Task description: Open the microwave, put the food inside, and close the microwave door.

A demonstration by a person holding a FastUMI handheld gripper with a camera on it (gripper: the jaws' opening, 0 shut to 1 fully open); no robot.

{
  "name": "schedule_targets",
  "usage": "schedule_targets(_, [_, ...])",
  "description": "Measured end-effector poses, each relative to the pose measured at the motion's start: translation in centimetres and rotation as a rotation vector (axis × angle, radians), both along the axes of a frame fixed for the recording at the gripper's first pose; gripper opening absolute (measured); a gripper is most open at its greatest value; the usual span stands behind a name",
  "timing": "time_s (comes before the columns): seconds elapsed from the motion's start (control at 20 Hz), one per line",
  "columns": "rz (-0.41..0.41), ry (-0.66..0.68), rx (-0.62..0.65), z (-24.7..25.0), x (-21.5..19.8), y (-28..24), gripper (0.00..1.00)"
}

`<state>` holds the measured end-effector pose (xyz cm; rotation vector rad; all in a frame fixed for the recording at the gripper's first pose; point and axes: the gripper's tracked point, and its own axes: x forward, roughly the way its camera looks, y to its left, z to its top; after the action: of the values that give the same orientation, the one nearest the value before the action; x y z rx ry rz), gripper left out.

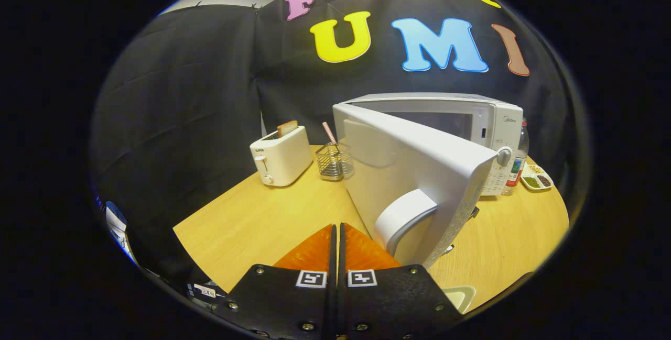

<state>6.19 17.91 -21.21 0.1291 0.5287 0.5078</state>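
Observation:
The white microwave [474,114] stands at the back right of the wooden table [251,225]. Its door [398,162] hangs partly open, swung out toward me, with the outer face turned my way. The curved white door handle [403,219] sits just ahead of my fingers and slightly right. My gripper [336,227] is shut, fingers pressed together with nothing between them, a short gap away from the handle. The corner of a pale dish [462,296] peeks out beside the gripper body on the right; what it holds is hidden.
A white toaster [280,155] with a slice of toast stands at the back left. Beside it is a wire holder [331,163] with a striped straw. Right of the microwave are a bottle [520,155] and a small divided dish [537,180]. Bare tabletop lies ahead left.

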Motion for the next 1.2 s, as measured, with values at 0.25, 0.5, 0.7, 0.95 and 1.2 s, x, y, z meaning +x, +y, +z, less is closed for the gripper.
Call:
schedule_targets(0.25, [-0.065,0.003,-0.005,-0.5,2.8,-3.0,0.01])
schedule_targets(0.5, [-0.106,-0.009,-0.024,-0.9,5.7,-5.1,0.01])
schedule_targets(0.7, [-0.135,-0.005,-0.027,-1.5,8.2,-6.5,0.01])
schedule_targets(0.95, [-0.168,-0.012,-0.024,-1.7,11.3,-8.0,0.01])
schedule_targets(1.2, [-0.197,-0.023,-0.02,-1.9,14.4,-9.2,0.01])
